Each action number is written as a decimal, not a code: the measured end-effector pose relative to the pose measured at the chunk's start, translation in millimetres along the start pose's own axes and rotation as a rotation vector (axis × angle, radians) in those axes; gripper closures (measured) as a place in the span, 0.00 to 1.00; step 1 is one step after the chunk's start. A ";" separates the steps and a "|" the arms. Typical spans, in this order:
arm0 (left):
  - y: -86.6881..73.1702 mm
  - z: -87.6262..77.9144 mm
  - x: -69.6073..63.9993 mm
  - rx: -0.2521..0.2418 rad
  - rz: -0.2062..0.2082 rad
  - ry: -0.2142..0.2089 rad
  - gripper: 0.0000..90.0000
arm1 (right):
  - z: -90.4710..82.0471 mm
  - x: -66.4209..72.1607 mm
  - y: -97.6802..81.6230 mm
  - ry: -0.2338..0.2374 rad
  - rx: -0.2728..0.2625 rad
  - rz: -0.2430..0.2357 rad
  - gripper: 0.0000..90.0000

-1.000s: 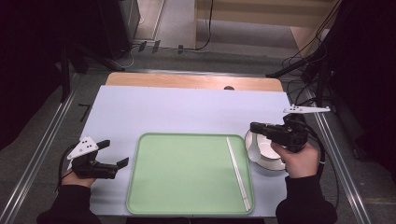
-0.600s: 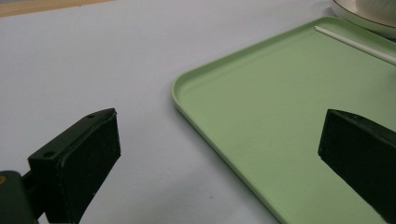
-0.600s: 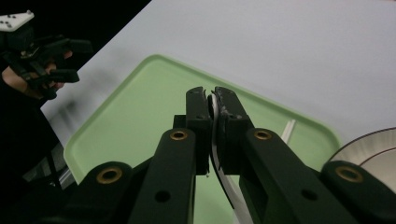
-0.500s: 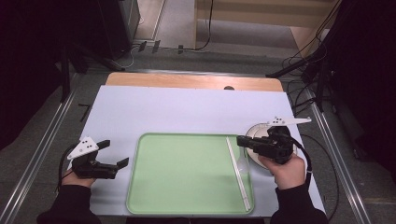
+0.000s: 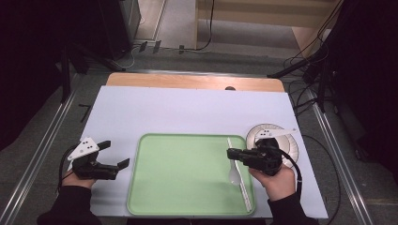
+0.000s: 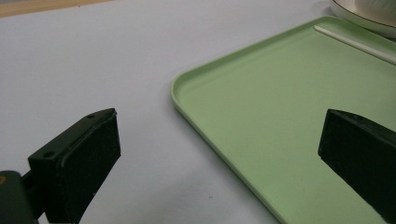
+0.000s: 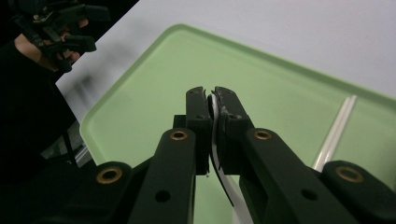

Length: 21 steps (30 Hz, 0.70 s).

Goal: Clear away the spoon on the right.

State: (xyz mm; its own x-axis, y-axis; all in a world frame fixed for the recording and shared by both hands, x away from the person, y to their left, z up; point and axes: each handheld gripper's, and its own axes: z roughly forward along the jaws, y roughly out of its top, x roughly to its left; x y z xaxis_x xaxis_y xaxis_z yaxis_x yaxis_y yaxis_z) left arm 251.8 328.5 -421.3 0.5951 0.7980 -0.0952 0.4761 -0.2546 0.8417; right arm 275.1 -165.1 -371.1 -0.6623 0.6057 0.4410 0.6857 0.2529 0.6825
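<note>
A white spoon [image 5: 234,174] is pinched between the pressed-together jaws of the right gripper [image 5: 231,153]; in the right gripper view its thin handle [image 7: 215,140] is seen clamped between the two pads and hanging below them. In the high view the spoon is held over the right part of the green tray [image 5: 183,176], its bowl just left of the white chopsticks [image 5: 239,172] lying along the tray's right edge. Whether the spoon touches the tray cannot be told. A white bowl [image 5: 273,138] is seen on the table just right of the tray, partly covered by the right gripper's body. The left gripper [image 5: 115,154] is held at the tray's left side over the white table [image 5: 187,110], jaws spread wide with nothing between them; the tray's corner [image 6: 180,88] is framed between its pads.
</note>
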 end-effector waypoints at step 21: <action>-0.1 1.7 -0.3 0.006 0.004 -0.009 0.00 | 37.3 -11.8 -17.9 0.042 0.080 0.050 0.94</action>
State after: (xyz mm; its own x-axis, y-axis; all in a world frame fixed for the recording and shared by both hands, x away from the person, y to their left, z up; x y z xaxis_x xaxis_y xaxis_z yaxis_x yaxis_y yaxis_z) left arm 252.6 327.3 -422.2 0.6031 0.7918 -0.0967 0.4778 -0.2615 0.8387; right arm 281.9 -148.6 -410.1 -0.6378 0.5871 0.4985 0.7389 0.2838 0.6111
